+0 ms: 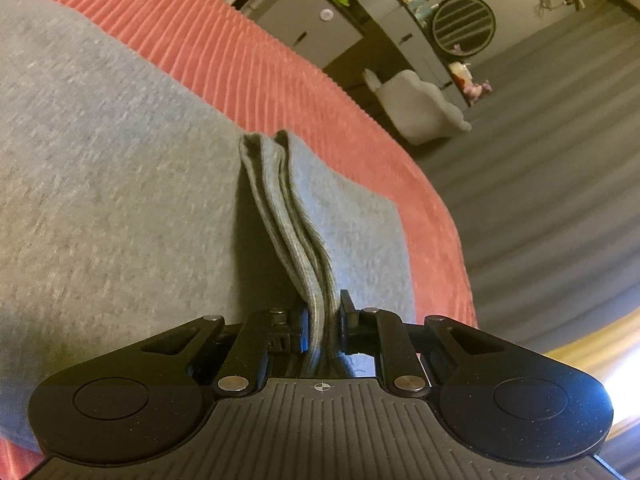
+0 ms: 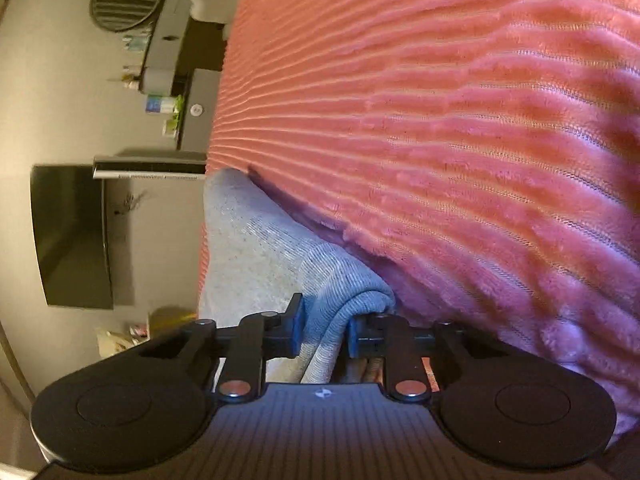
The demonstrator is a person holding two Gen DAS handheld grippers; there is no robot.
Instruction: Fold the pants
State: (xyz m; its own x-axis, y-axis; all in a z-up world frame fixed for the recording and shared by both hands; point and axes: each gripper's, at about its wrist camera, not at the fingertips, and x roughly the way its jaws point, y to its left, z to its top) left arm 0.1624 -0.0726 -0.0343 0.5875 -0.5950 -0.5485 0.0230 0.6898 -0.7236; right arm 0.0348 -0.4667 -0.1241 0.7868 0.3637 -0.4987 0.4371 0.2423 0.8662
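Grey knit pants (image 1: 100, 168) lie spread on a pink ribbed bedspread (image 1: 224, 52). My left gripper (image 1: 323, 320) is shut on stacked ribbed hem edges of the pants (image 1: 296, 240), which stand up between its jaws above the flat cloth. In the right wrist view, my right gripper (image 2: 323, 330) is shut on a bunched ribbed hem of the grey pants (image 2: 340, 292), held close against the pink bedspread (image 2: 460, 140). The rest of the pants is hidden in that view.
The bed edge (image 1: 448, 216) runs to the right of the left gripper, with striped grey carpet (image 1: 540, 160) beyond. A dark cabinet (image 1: 360, 40), a round black fan (image 1: 464, 24) and a grey stuffed toy (image 1: 420, 104) stand across the room. A dark wall screen (image 2: 72, 236) shows left.
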